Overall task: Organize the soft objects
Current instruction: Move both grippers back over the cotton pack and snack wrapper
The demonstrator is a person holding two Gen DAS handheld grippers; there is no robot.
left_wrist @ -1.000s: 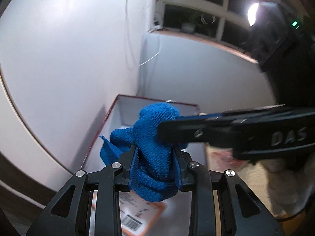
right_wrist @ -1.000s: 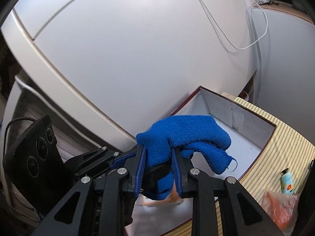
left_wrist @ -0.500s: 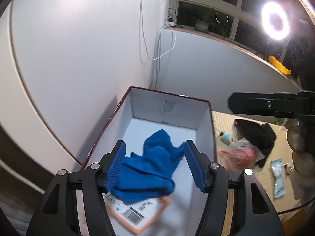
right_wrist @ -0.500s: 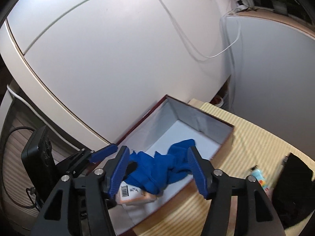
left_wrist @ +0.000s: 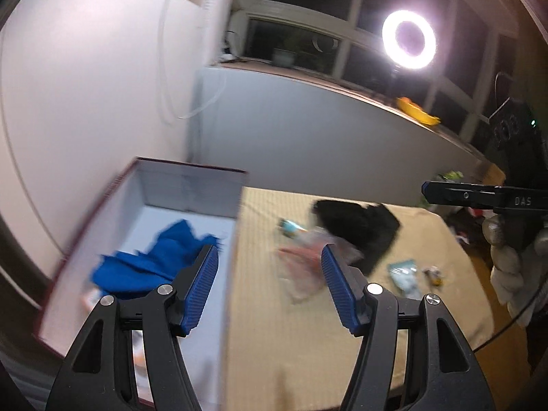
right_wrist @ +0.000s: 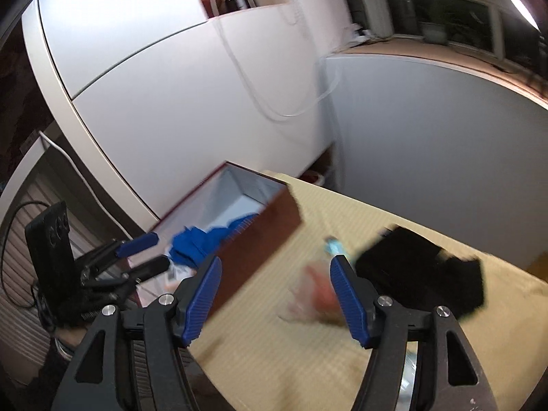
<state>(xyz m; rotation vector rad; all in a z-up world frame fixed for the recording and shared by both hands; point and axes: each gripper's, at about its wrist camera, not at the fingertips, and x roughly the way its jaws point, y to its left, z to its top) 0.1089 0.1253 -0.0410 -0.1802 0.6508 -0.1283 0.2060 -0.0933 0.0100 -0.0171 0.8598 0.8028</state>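
The left hand-held gripper [left_wrist: 269, 289] stands with its jaws wide apart and nothing between them; the right hand-held gripper [right_wrist: 275, 296] is likewise spread and empty. Both sets of jaws have just been opening. The blue cloth [left_wrist: 154, 262] lies crumpled inside the box [left_wrist: 191, 188], resting partly on a labelled packet there. On the straw-coloured surface [left_wrist: 274, 335] beside the box lies a black garment [left_wrist: 359, 229], probably the next soft thing to gather.

That garment looks light, limp and bulky. It should sag and trail when lifted, so a pinch on a thick bunched fold near its middle seems safer than a thin edge. A clear crinkly bag [left_wrist: 308, 267] lies just beside it and could be caught along with it.

The left view alone shows a small pale sachet [left_wrist: 404, 274] and a yellow-tipped item further out. The right view alone shows the box's dark red outer wall and the left tool at its near end.
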